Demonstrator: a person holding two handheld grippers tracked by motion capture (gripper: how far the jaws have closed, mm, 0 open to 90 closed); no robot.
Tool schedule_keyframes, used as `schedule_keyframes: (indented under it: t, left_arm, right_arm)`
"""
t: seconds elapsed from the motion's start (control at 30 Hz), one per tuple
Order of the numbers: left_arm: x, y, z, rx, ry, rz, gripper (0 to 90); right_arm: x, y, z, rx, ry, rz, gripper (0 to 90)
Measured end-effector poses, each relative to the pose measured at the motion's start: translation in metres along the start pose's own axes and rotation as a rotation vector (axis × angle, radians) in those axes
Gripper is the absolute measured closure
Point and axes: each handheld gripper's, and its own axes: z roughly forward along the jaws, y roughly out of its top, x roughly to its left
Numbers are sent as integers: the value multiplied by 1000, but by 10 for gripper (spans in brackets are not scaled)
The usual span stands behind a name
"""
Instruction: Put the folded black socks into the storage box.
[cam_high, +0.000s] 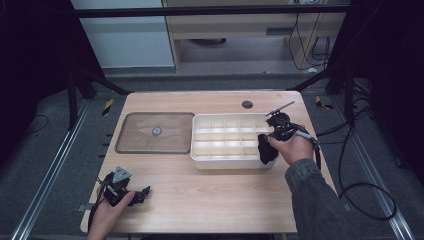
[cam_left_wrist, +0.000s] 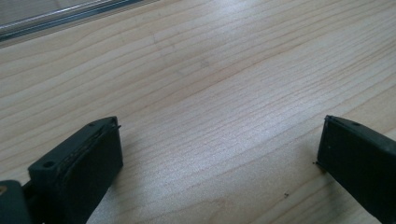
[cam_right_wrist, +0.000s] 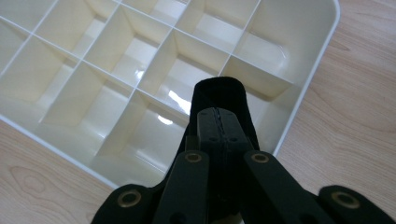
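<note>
My right gripper (cam_right_wrist: 218, 122) has its jaws clamped on a black piece of fabric (cam_right_wrist: 219, 95), which wraps over the jaw tips and hangs down around them. In the high view the same black cloth (cam_high: 266, 148) dangles from that gripper (cam_high: 270, 142) over the near right corner of the white divided organizer tray (cam_high: 200, 160). From the gripper's own camera I see the cloth hovering above the tray's (cam_right_wrist: 306, 88) corner compartments, whose cells look bare and glossy. I cannot tell whether the cloth touches a divider.

My left gripper (cam_left_wrist: 219, 154) has its jaws spread wide with nothing between them, just bare wooden table (cam_left_wrist: 210, 84). In the high view it (cam_high: 131, 192) rests near the table's front left corner, well apart from the tray. A clear lid (cam_high: 155, 132) lies flat just left of the tray.
</note>
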Motion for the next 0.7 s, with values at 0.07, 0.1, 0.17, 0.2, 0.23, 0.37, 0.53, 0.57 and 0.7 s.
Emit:
schedule_keyframes:
  t: [0.07, 0.1, 0.17, 0.2, 0.23, 0.37, 0.53, 0.57, 0.7]
  left_arm:
    - [0, 0, 0, 1, 0, 1, 0]
    - [0, 0, 0, 0, 0, 0, 0]
    - [0, 0, 0, -2, 0, -2, 0]
    - [0, 0, 0, 1, 0, 1, 0]
    - [0, 0, 0, -2, -1, -2, 0]
    - [0, 0, 0, -2, 0, -3, 0]
    - [0, 0, 0, -1, 0, -1, 0]
    - [0, 0, 0, -3, 0, -3, 0]
    - [0, 0, 0, -1, 0, -1, 0]
  right_arm:
    - [-2, -1, 2, 2, -3, -1, 900]
    - [-3, -2, 3, 1, -8, 2, 900]
    - [-5, -3, 4, 0, -7, 12, 900]
    - [-6, -4, 4, -4, -9, 14, 900]
    - [-8, -5, 5, -6, -10, 22, 900]
    - [-10, -10, 9, 8, -10, 25, 900]
    - [-11, -14, 14, 15, -4, 23, 900]
    - [-10, -15, 15, 18, -6, 17, 900]
    - [-9, -18, 20, 30, -4, 13, 900]
